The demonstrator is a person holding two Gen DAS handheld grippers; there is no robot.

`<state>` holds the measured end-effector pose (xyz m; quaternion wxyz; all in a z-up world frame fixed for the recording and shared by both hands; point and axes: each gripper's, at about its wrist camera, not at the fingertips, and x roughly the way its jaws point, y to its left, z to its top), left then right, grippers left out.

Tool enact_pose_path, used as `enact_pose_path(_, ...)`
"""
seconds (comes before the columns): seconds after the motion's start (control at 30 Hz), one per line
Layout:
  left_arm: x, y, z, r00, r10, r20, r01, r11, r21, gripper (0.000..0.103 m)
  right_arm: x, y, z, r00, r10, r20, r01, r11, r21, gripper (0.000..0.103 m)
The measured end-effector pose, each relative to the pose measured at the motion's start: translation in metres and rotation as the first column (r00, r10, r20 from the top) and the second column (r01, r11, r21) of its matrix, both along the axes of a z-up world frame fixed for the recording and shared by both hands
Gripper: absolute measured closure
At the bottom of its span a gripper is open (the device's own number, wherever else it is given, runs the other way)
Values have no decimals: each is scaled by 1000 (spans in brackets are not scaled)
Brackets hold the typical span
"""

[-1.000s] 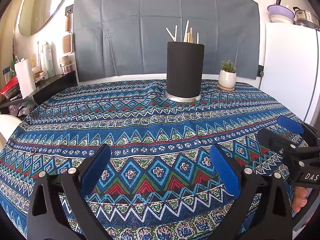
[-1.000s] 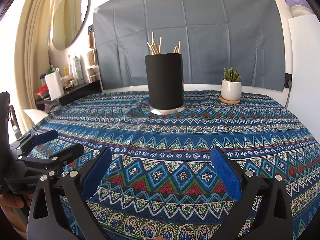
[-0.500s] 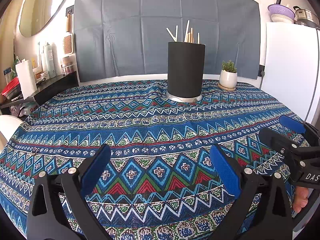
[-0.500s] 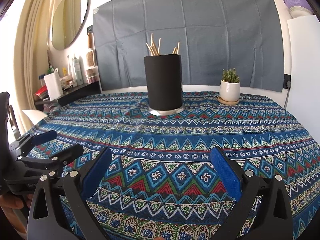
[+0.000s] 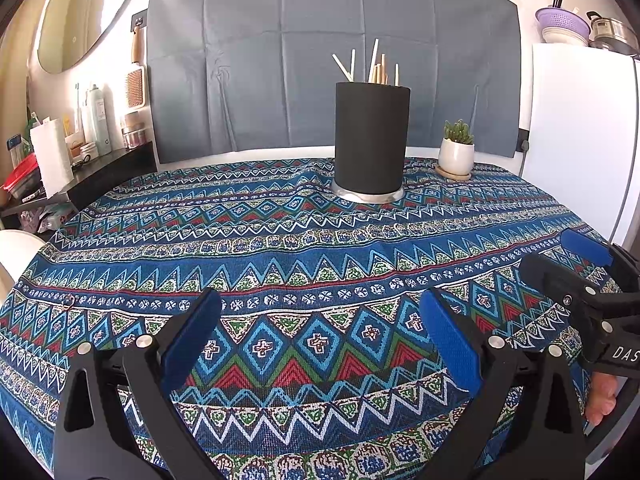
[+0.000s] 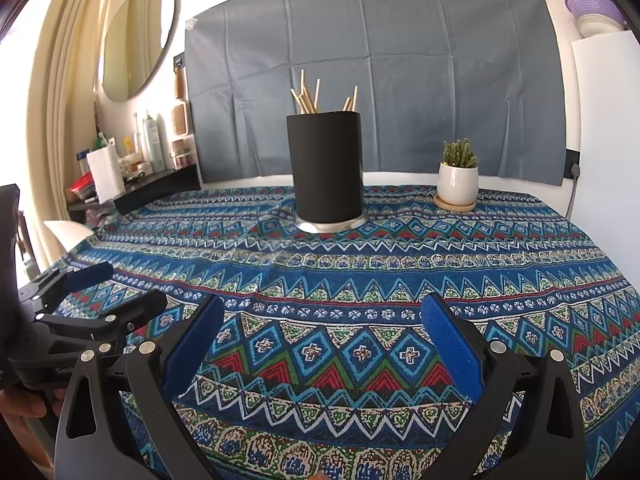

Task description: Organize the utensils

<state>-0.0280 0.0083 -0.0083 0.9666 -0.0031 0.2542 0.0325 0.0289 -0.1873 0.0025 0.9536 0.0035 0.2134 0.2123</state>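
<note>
The left gripper [image 5: 320, 344] hangs low over the near edge of the table, fingers spread wide with nothing between the blue pads [image 5: 192, 344]. The right gripper [image 6: 320, 344] sits the same way, spread and empty. Each shows in the other's view: the right one at 3 o'clock from the left camera [image 5: 576, 276], the left one at 9 o'clock from the right camera [image 6: 100, 292], both parted there too. A hand [image 5: 600, 396] grips the right handle low at 4 o'clock; part of another hand [image 6: 24, 404] shows at 8 o'clock in the right view.

Under both lies a blue patterned cloth [image 5: 320, 248] covering the table. At 12 o'clock, well apart from either gripper, a black holder [image 5: 372, 140] stands upright on a silver base, with chopsticks [image 5: 376, 66] fanning out of its top; they look wooden, though they are too small to be sure. Just beside it at 1 o'clock is a small plant [image 5: 456, 152] in a white pot on a coaster. A grey sheet [image 6: 376, 76] hangs on the wall behind, a round mirror [image 6: 136, 36] at 10 o'clock
</note>
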Motion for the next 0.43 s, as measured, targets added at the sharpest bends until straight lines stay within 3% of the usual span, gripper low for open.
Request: enact_pose_path(0.43,0,2,1,1000,-7,0,7,1000,-7,6,2,0,1,1000,-3,2,3,1000,-1,8)
